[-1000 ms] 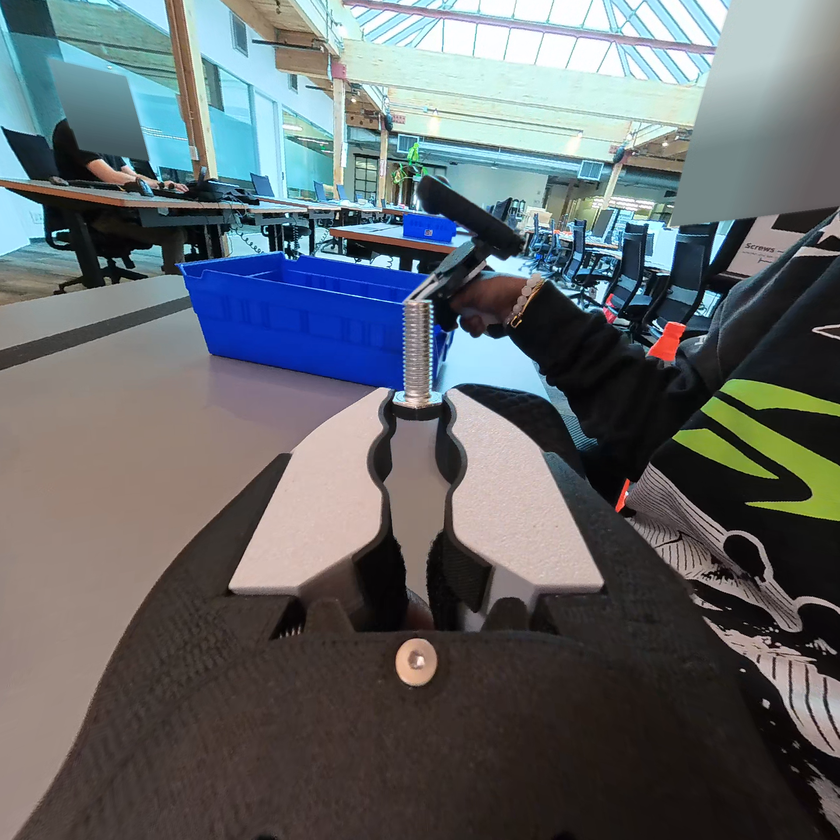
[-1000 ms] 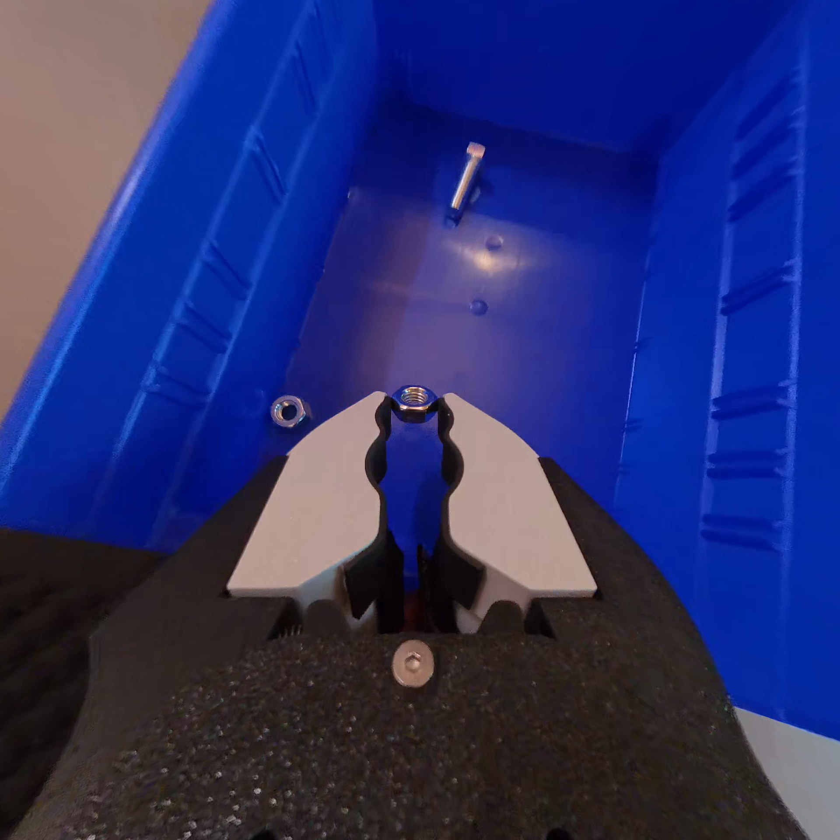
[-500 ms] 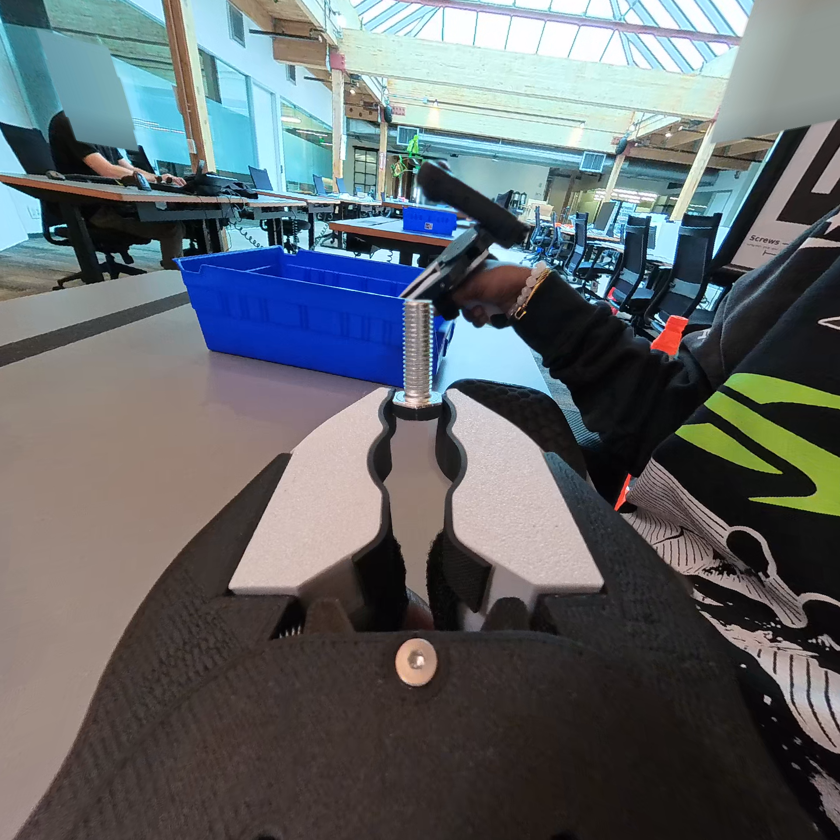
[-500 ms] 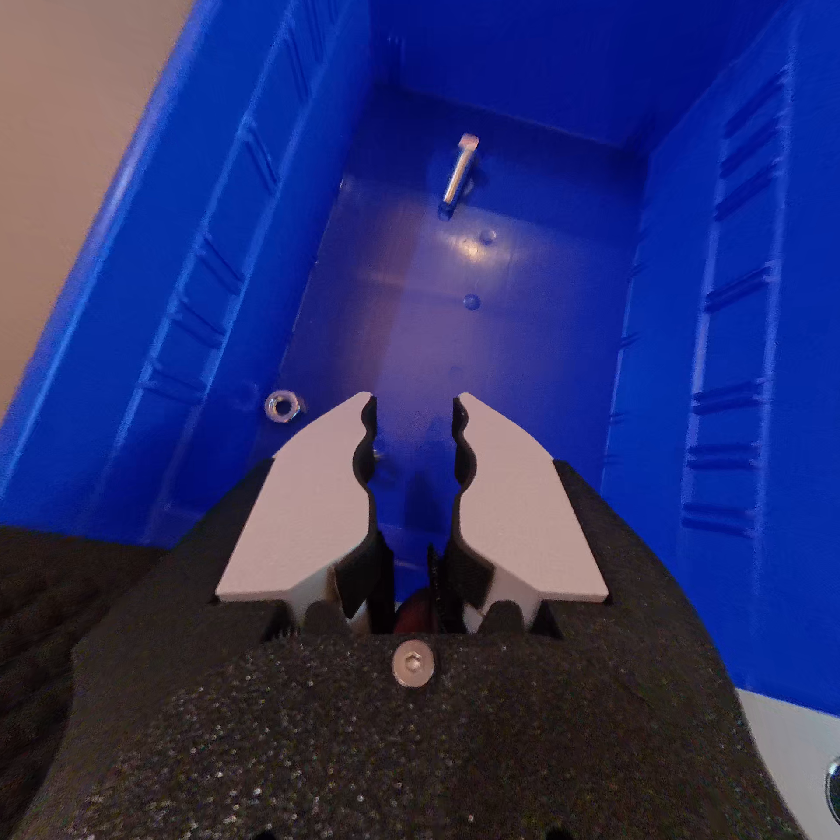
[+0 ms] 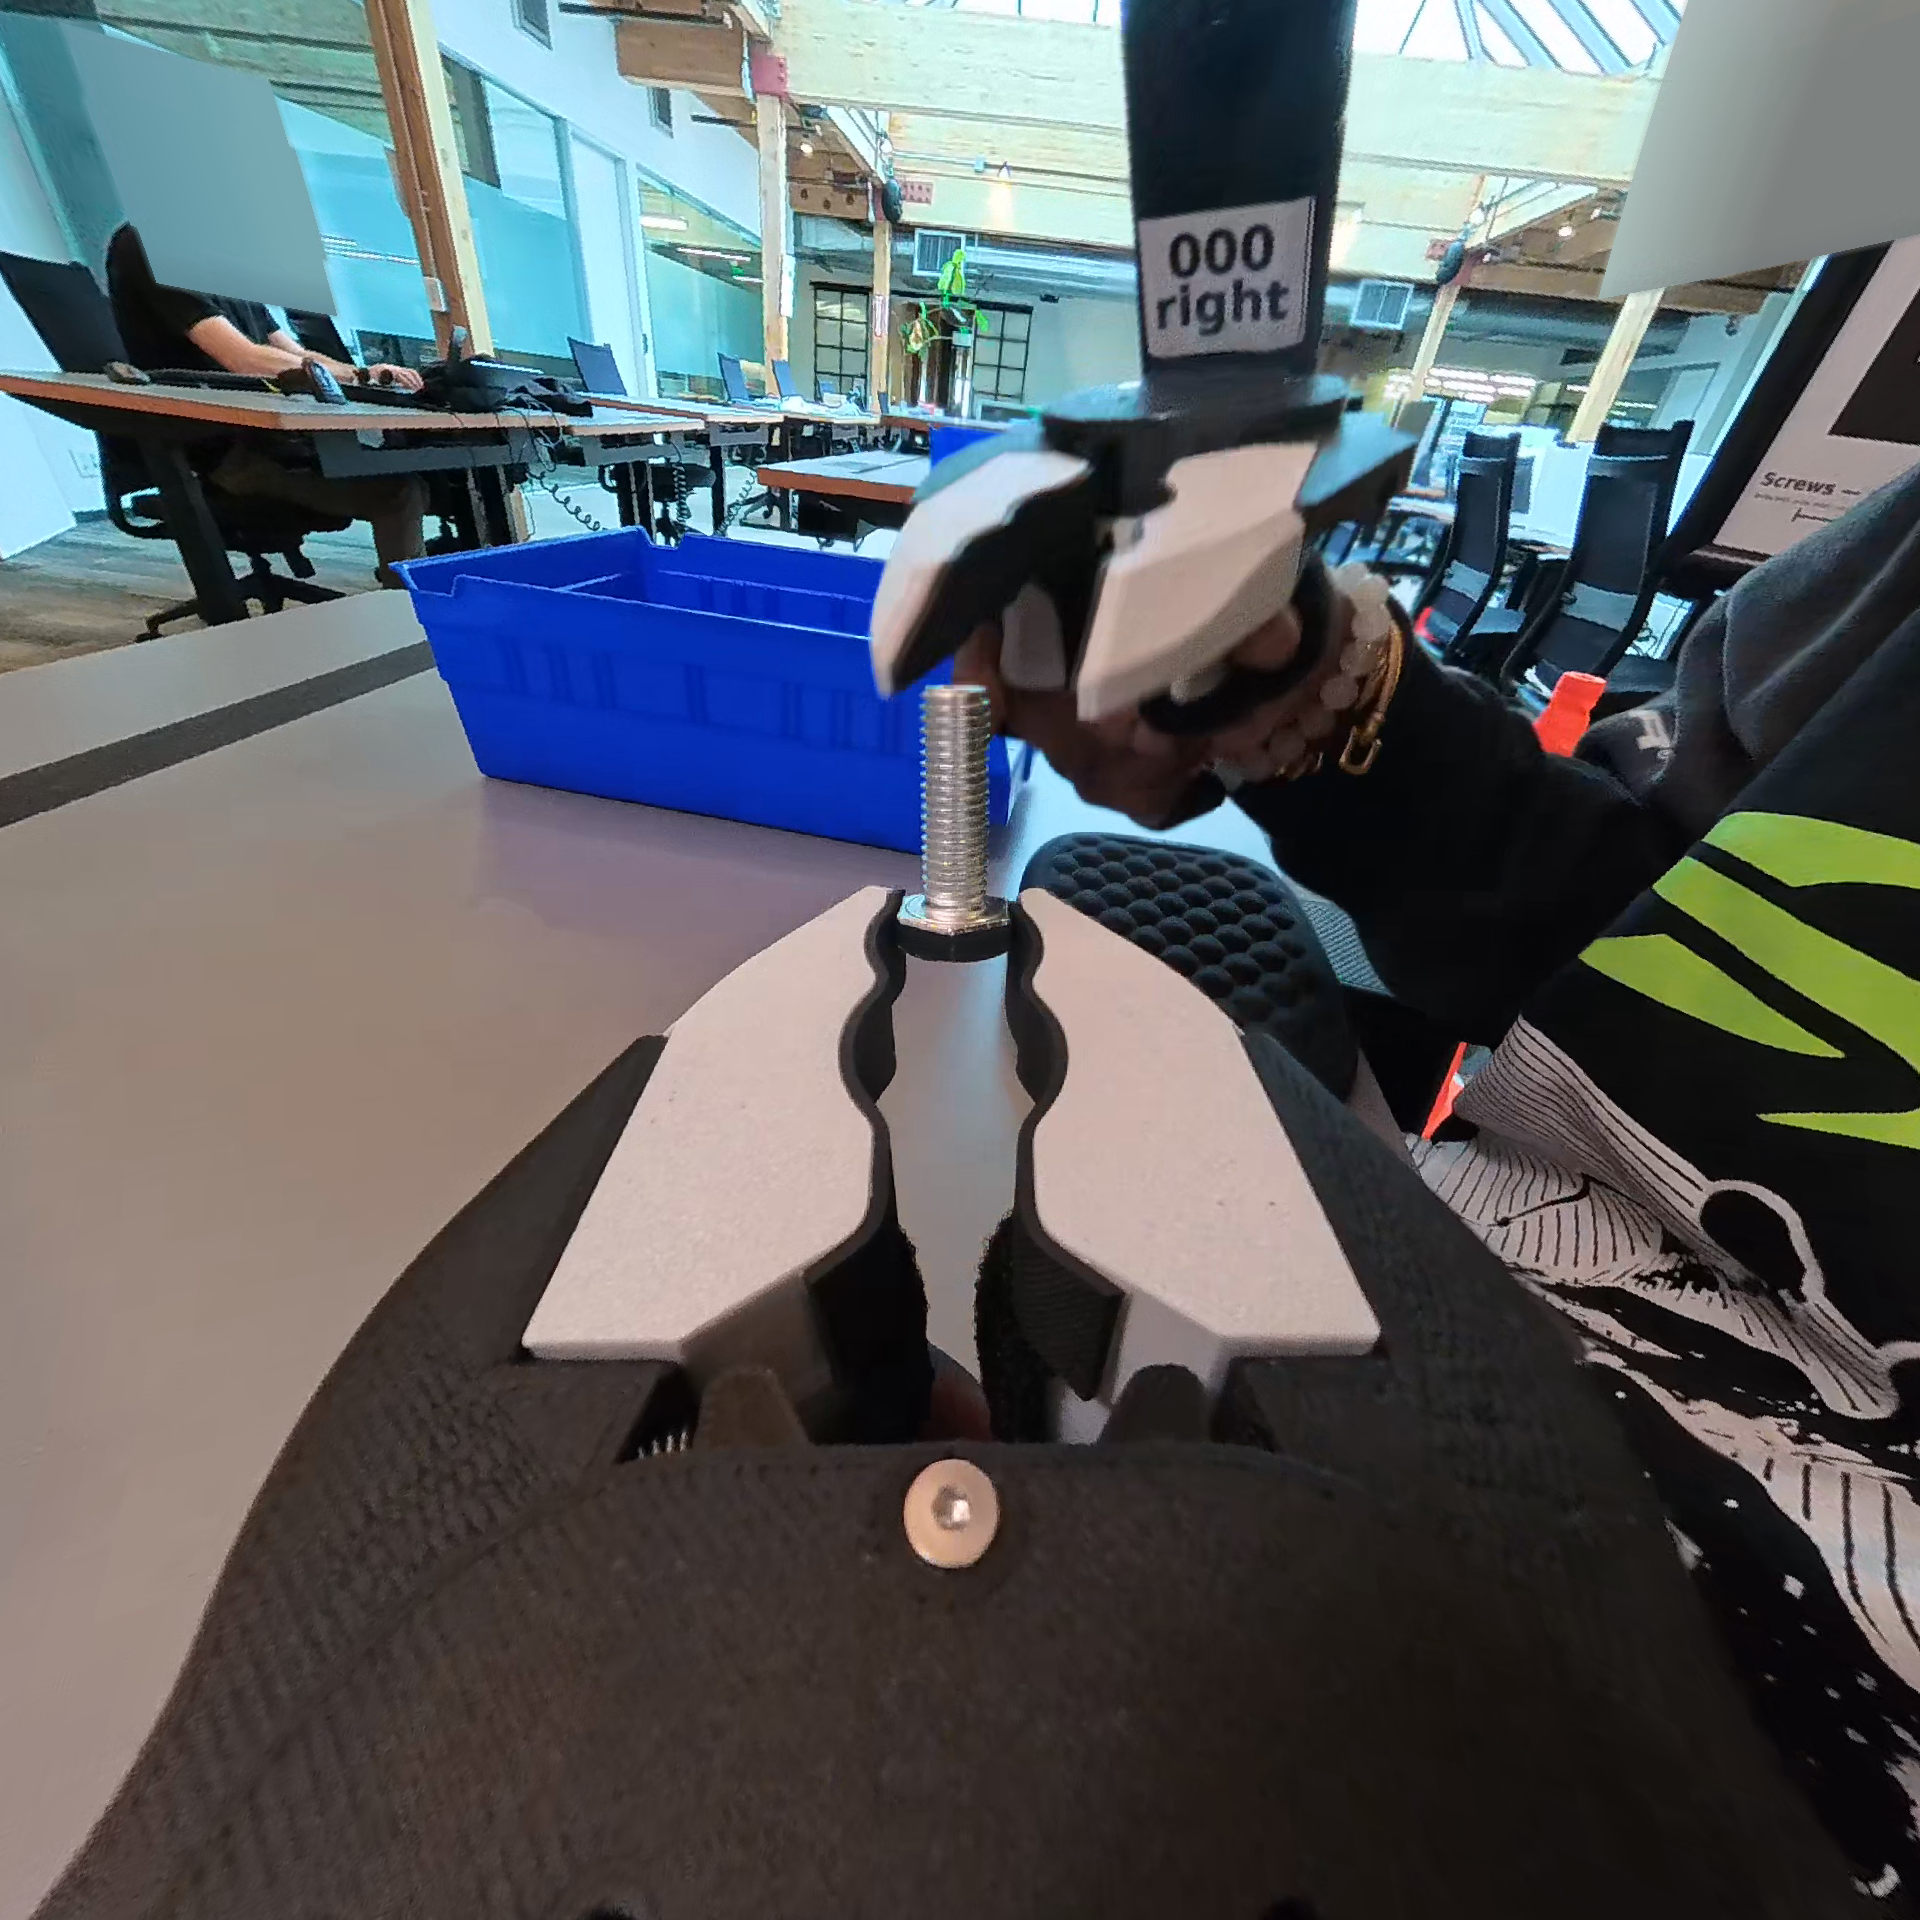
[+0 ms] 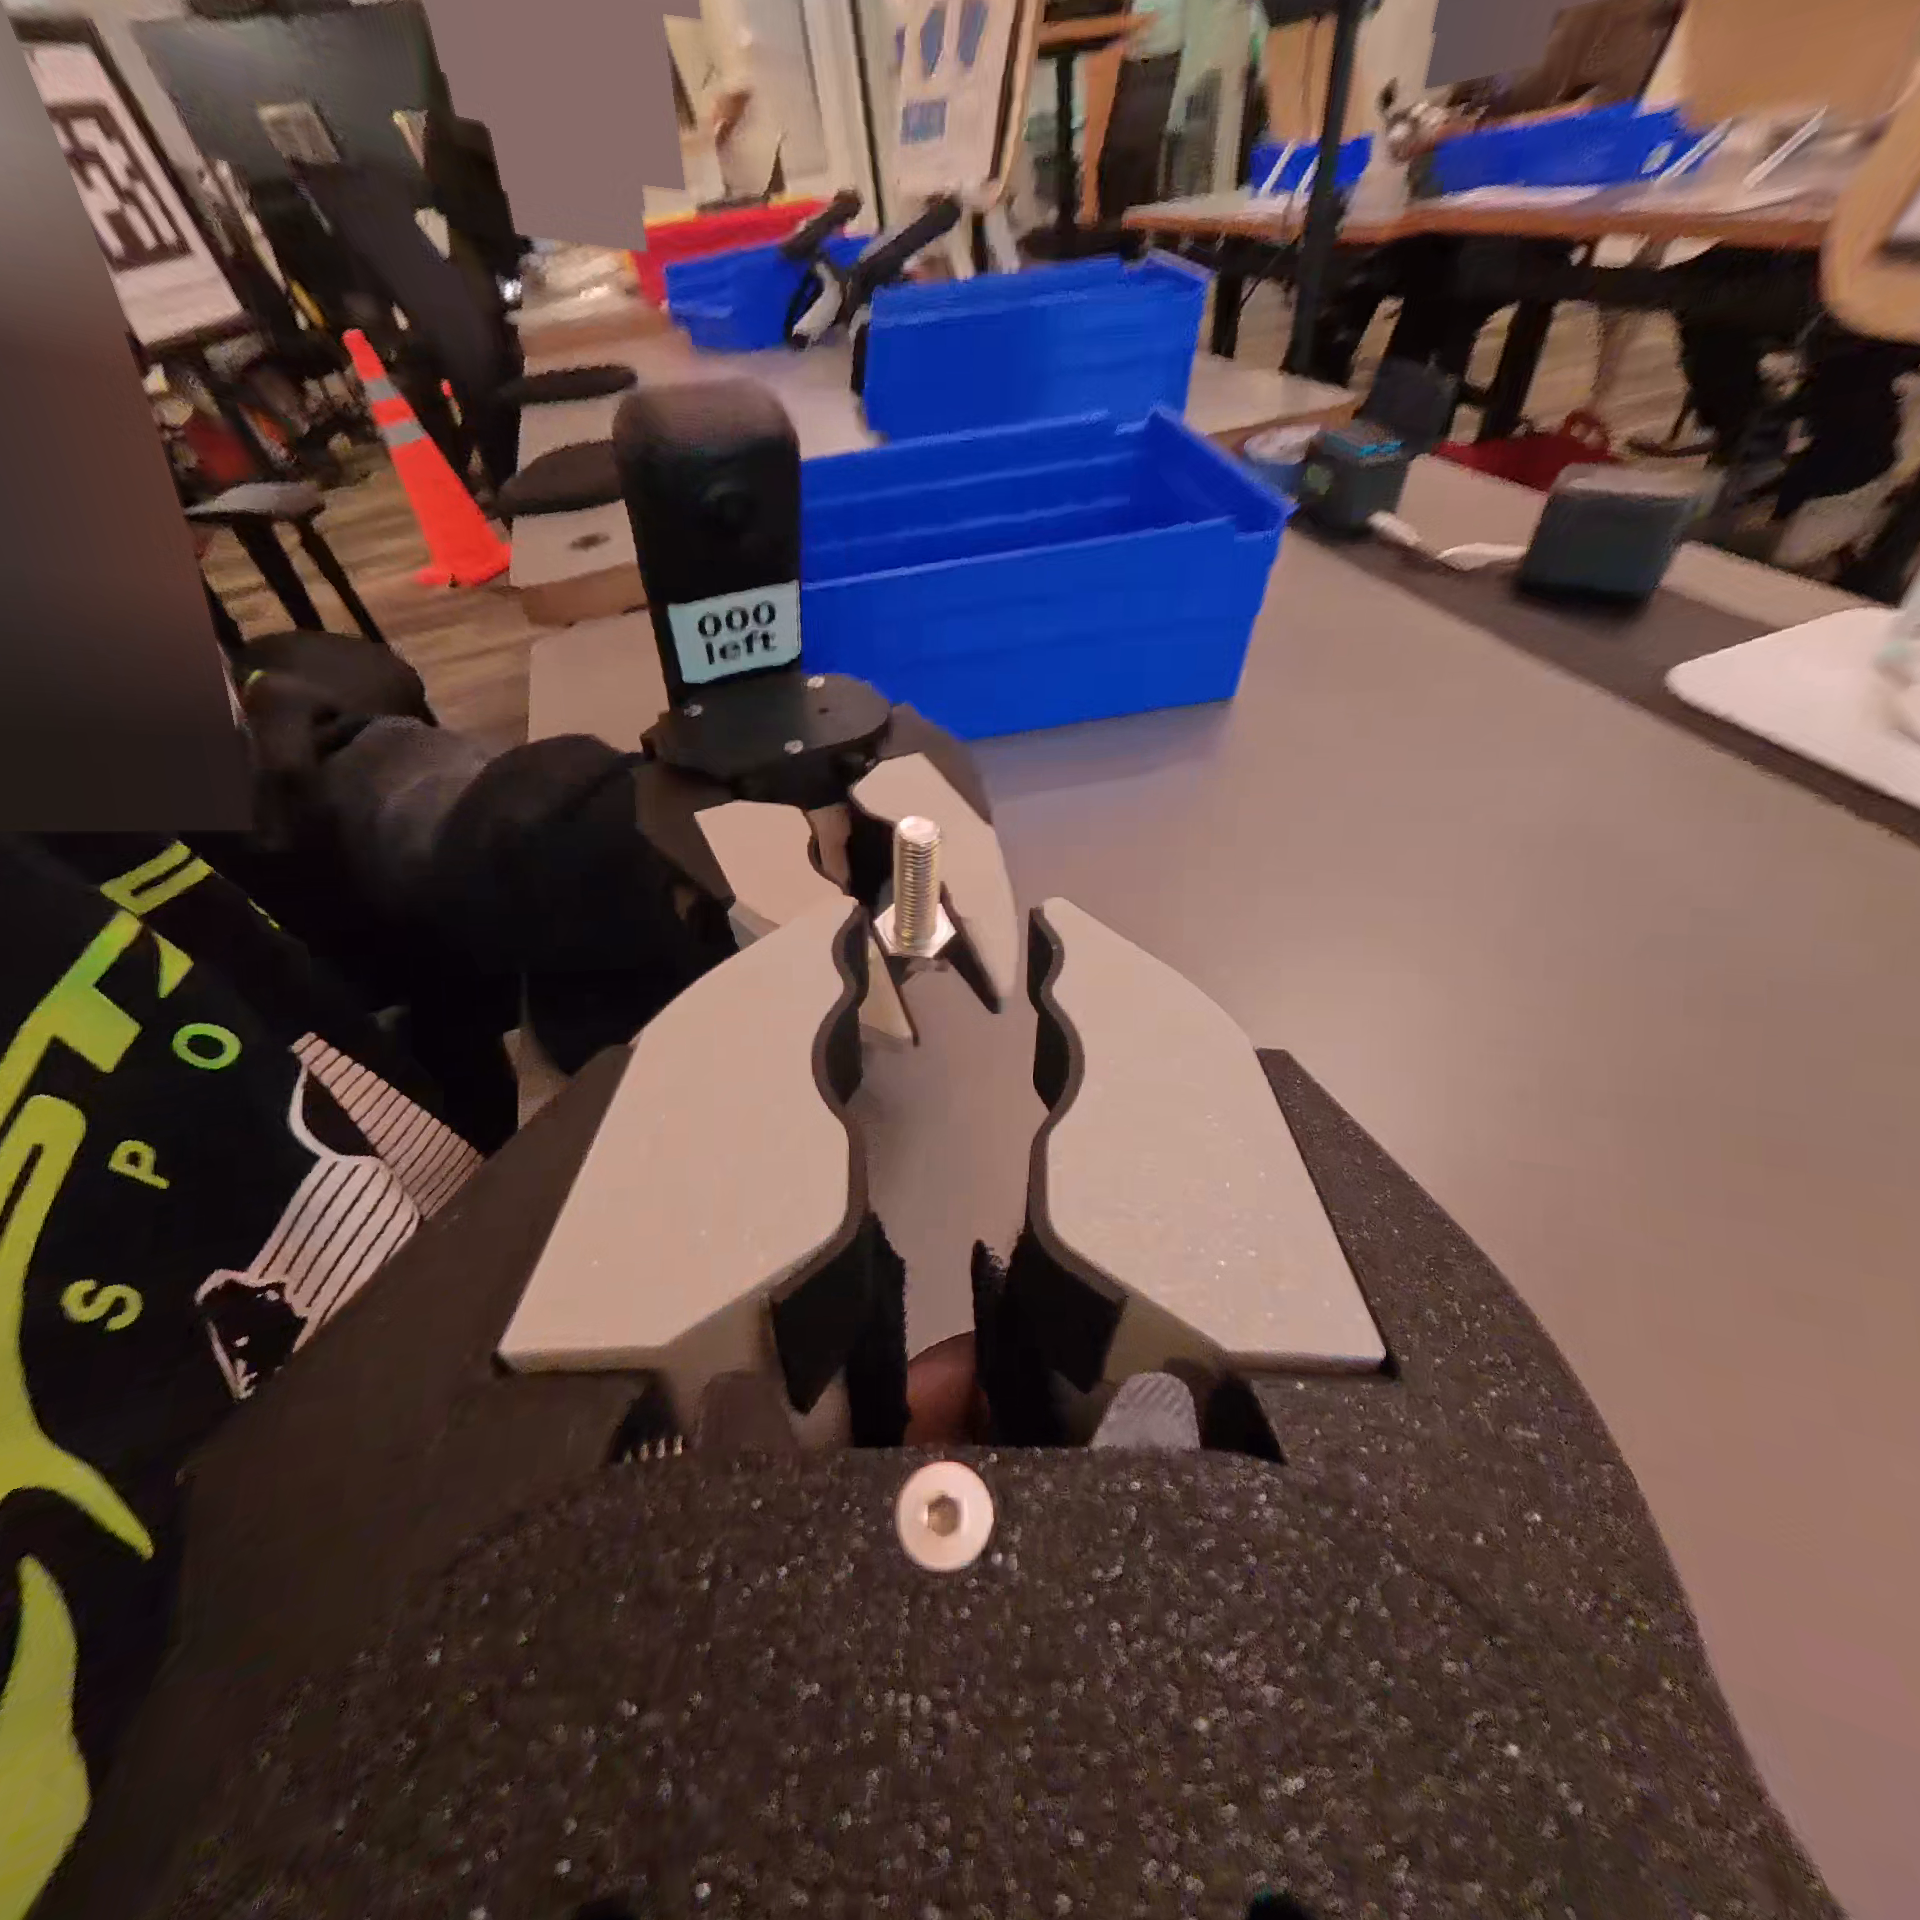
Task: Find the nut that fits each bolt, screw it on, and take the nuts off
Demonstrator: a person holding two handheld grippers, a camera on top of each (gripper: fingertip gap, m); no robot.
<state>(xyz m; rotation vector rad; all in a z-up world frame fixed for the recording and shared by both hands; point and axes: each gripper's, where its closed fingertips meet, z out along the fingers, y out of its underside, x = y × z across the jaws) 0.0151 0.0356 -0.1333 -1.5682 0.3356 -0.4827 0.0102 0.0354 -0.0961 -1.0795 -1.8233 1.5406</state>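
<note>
A silver bolt (image 5: 954, 800) stands upright with its thread up. My left gripper (image 5: 951, 927) is shut on the bolt's hex head above the grey table (image 5: 312, 987). The bolt (image 6: 914, 883) and the left gripper (image 6: 935, 987) also show in the right wrist view, just beyond my right gripper's fingertips. My right gripper (image 6: 940, 935) is open with nothing between its pads. In the left wrist view the right gripper (image 5: 1039, 644) hangs, blurred, just above and to the right of the bolt's tip. No nut is on the bolt.
A blue bin (image 5: 675, 665) stands on the table behind the bolt and shows in the right wrist view (image 6: 1039, 582). More blue bins (image 6: 1029, 343) and an orange cone (image 6: 416, 468) lie farther back. A black mesh chair back (image 5: 1195, 935) and the person's sleeve (image 5: 1455, 831) are at the right. The grippers are tip to tip, or close to it.
My right gripper held a nut over the blue bin, opened and let it go, then came out of the bin to the bolt's tip. My left gripper kept its hold on the bolt.
</note>
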